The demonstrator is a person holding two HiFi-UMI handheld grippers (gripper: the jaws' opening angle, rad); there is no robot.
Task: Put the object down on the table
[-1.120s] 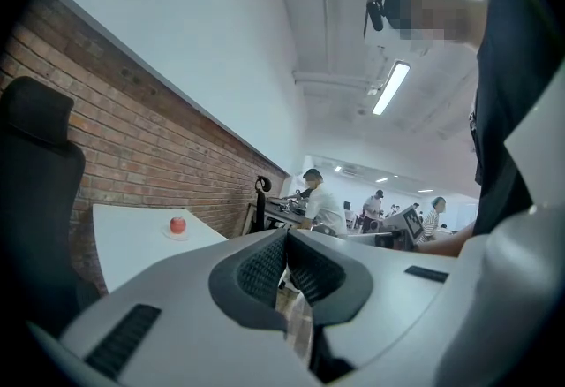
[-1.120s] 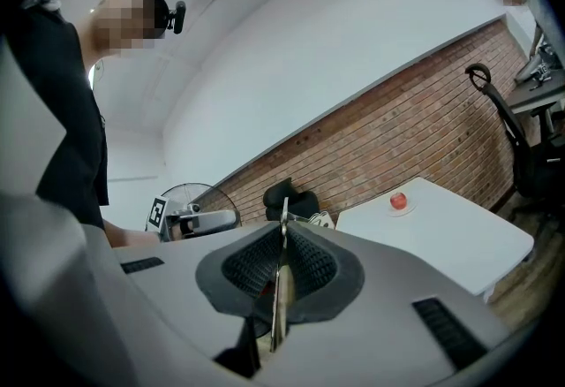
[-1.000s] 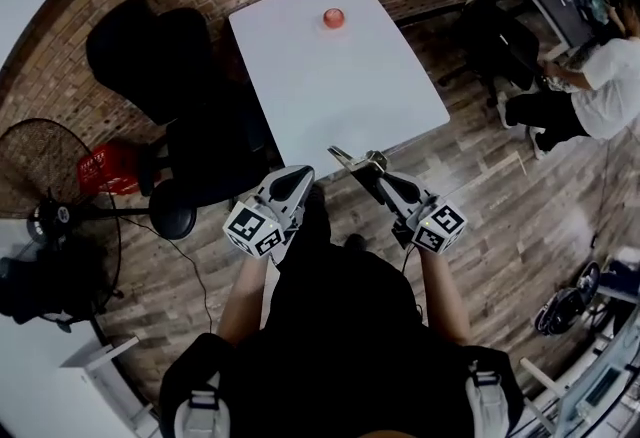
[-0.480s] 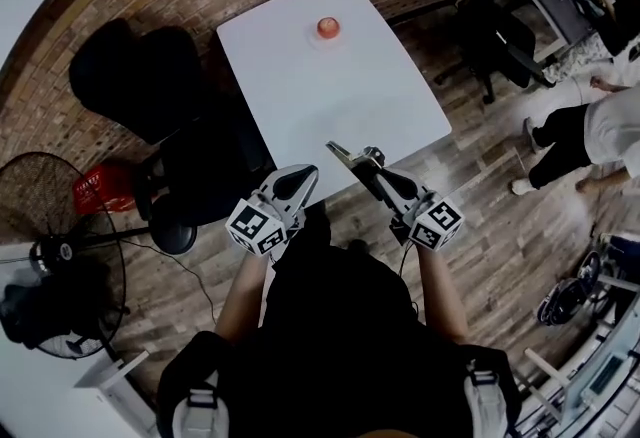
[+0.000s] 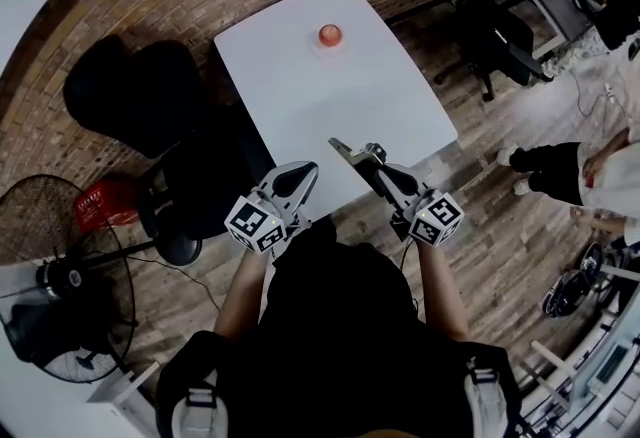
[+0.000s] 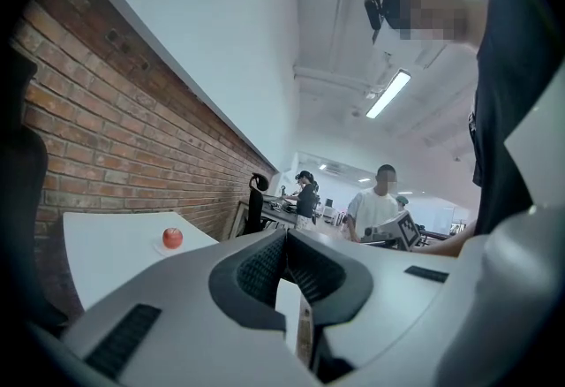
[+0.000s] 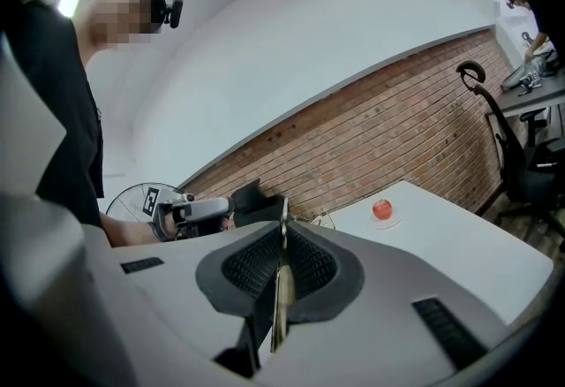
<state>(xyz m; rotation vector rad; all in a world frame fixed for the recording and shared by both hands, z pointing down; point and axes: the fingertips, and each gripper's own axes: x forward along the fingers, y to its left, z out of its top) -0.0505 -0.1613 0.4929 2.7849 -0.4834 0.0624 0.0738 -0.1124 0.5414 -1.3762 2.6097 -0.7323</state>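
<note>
My right gripper (image 5: 372, 160) hovers over the near edge of the white table (image 5: 300, 96), shut on a thin flat object (image 5: 346, 151) that sticks out ahead of the jaws. In the right gripper view that object (image 7: 282, 284) shows edge-on between the pads of the right gripper (image 7: 282, 231). My left gripper (image 5: 298, 178) is held beside it just short of the table edge. Its jaws (image 6: 284, 239) are closed together with nothing between them. A red round fruit (image 5: 331, 34) rests on a small white saucer at the table's far end.
A black office chair (image 5: 140, 96) stands left of the table, with a fan (image 5: 60, 276) and a red basket (image 5: 100, 201) on the wooden floor. A brick wall runs behind. Another chair (image 5: 495, 31) and desk stand at right, where a person's legs (image 5: 560, 166) show.
Both grippers have stayed in nearly the same place, the right one still closed on the thin object. The person at the right has walked across the floor.
</note>
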